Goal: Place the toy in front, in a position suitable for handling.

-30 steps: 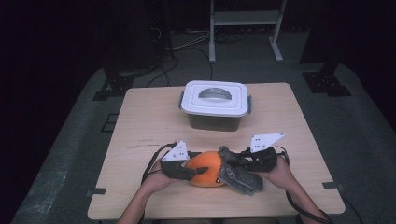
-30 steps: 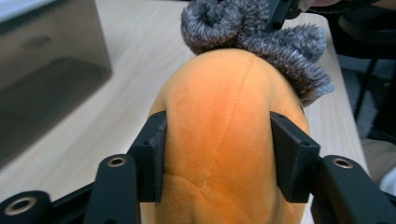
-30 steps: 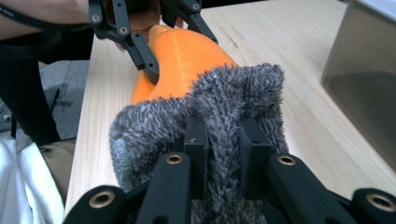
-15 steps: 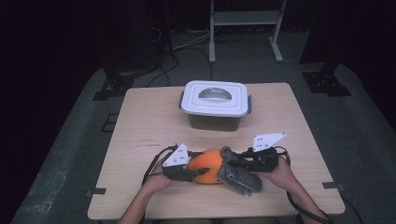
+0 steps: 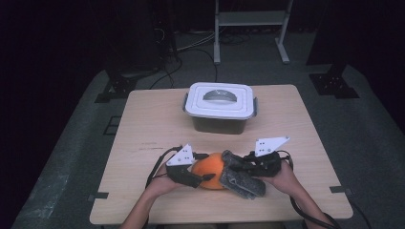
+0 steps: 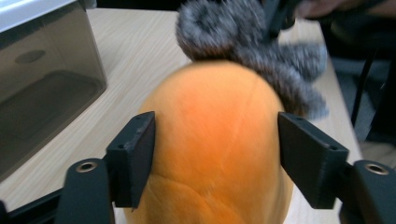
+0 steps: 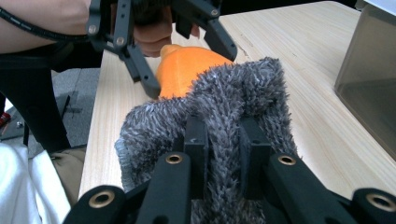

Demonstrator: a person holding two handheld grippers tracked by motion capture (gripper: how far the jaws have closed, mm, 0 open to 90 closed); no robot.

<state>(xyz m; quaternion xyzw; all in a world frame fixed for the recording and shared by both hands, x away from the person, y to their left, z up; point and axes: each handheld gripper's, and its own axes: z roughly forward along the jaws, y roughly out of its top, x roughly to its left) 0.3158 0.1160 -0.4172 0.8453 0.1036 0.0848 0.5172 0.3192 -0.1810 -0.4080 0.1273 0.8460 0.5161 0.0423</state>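
Left gripper (image 5: 203,177) at lower center-left of the high view: jaws have just been opening, now spread on either side of the orange squash (image 6: 217,140), the right jaw clear of it, left jaw about at its skin. Right gripper (image 5: 241,168) pinches the grey fuzzy cloth (image 7: 219,107) tight between pressed-together jaws. Cloth drapes against the squash's right end. Squash lies on the counter (image 5: 153,124) near the bottom edge, same spot as a second ago. Lidded plastic container (image 5: 220,106) sits behind, upper center, unmoved.
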